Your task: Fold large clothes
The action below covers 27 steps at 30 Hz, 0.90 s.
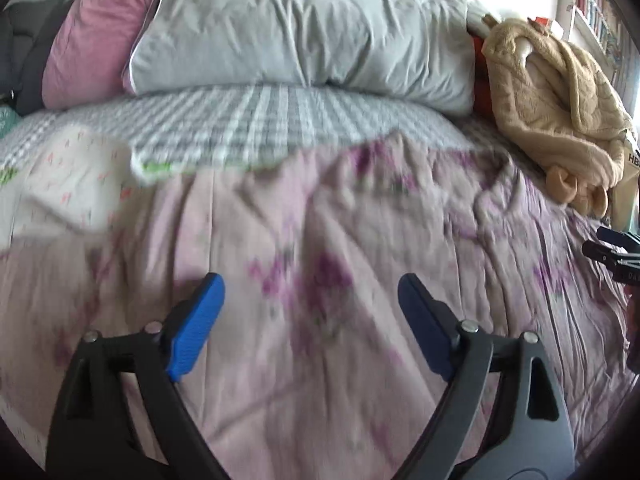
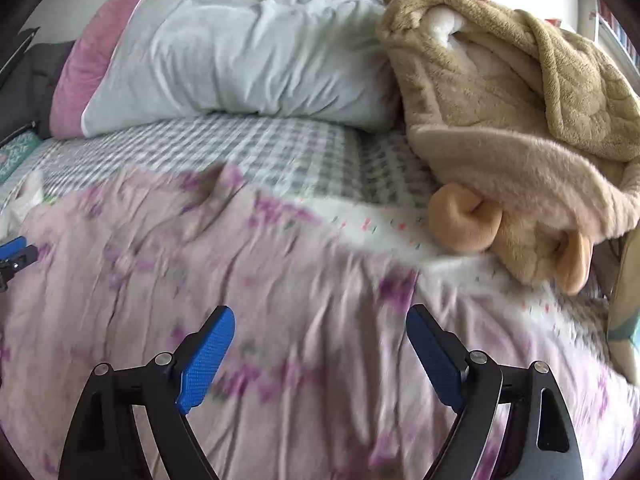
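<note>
A large pale pink garment with purple flower print (image 1: 312, 272) lies spread and wrinkled across the bed; it also fills the lower part of the right wrist view (image 2: 280, 280). My left gripper (image 1: 310, 284) hovers over its middle, jaws wide open and empty. My right gripper (image 2: 320, 316) hovers over the garment's right part, jaws wide open and empty. The right gripper's tips show at the right edge of the left wrist view (image 1: 612, 248). The left gripper's blue tip shows at the left edge of the right wrist view (image 2: 14, 252).
A grey checked sheet (image 1: 256, 120) covers the bed. A pale grey pillow (image 1: 304, 28) and a pink pillow (image 1: 96, 36) lie at the head. A beige fleece blanket (image 2: 520, 120) is heaped at the right. A white printed cloth (image 1: 68, 184) lies at the left.
</note>
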Tool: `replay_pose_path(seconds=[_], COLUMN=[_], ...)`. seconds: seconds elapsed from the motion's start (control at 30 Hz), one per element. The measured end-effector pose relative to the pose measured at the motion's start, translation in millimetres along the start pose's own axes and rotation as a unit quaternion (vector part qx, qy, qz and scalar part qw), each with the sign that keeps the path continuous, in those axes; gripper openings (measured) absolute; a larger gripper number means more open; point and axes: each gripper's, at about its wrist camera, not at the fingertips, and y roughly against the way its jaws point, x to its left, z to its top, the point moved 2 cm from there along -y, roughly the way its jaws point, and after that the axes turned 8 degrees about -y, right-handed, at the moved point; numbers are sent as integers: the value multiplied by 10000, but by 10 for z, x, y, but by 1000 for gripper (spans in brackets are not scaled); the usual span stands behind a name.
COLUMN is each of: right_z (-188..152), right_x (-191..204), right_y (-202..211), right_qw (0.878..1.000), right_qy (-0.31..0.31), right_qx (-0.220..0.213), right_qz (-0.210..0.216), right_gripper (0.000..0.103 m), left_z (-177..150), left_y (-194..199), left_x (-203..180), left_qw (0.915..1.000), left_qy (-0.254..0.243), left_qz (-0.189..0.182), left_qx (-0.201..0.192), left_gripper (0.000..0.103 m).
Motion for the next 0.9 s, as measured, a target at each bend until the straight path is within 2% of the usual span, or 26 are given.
replay_pose_path(seconds=[0.1,0.2,0.27,0.33,0.4,0.47,0.57,0.67,0.77,0.9], right_z=[-205,-362,-378,-301,-212,-164,-215,-373,-565,-799], right_x=[110,149,75,-3,17,93,189,216,259,349], right_y=[-19,-249,-513,-646,-656,-529,-189,150,433,770], right_qw=[9991,9964,9941,9962,9949,9934,9932,9903,9859,9834], right_qy=[100,0,-183,-267,-544,-743,-872,-1074,-1199,-1081], right_qx=[374,834,1070,825,821,837,748,734,933,1278], right_qz=[169,133,4,-51,-202,-233,182,486,702,706], right_gripper=[89,89,89,89,89,89,89,89,89,89], left_z=[-204,-302,-254,-154,-99,-77,-182,-384,-568,-786], left_y=[-87,-403,-528,-605,-592,-443,-167,80,334,713], left_x=[-26,29,72,81,48,-82,-224,-111,14,242], left_qw=[9992,9952,9947,9936,9903,9903,9892,9827,9783,9749], left_qy=[68,173,323,526,718,706,860,1174,1366,1515], left_qz=[125,274,267,267,297,208,-73,-197,-122,165], left_qx=[387,919,935,966,1156,1182,1181,1418,1555,1626], left_gripper=[89,89,96,97,97,97,97,97,97,97])
